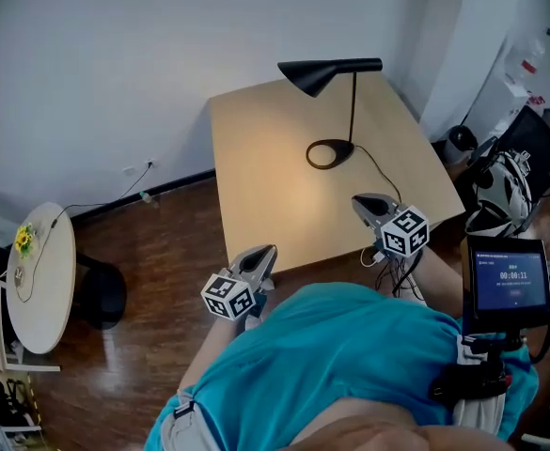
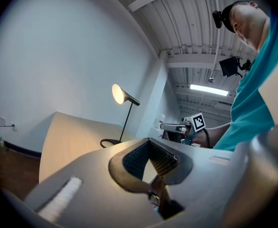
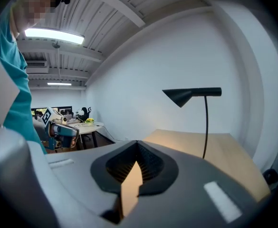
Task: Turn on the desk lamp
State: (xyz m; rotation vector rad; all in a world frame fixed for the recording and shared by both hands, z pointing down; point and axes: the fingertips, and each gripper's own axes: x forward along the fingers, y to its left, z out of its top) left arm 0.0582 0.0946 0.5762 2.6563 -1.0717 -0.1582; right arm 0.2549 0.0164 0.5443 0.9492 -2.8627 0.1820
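Shows the desk lamp [image 1: 336, 69] glowing at the far side of the worktop [image 1: 265, 186], well apart from the left hand-held gripper [image 1: 259, 259] and right hand-held gripper [image 1: 370, 203], both pressed together empty near the body, seemingly with nothing left to press.

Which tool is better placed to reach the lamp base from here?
Right. The right tool is over the table's near edge, close to the lamp base; the left tool sits by the near-left corner, farther off. The lamp already glows.
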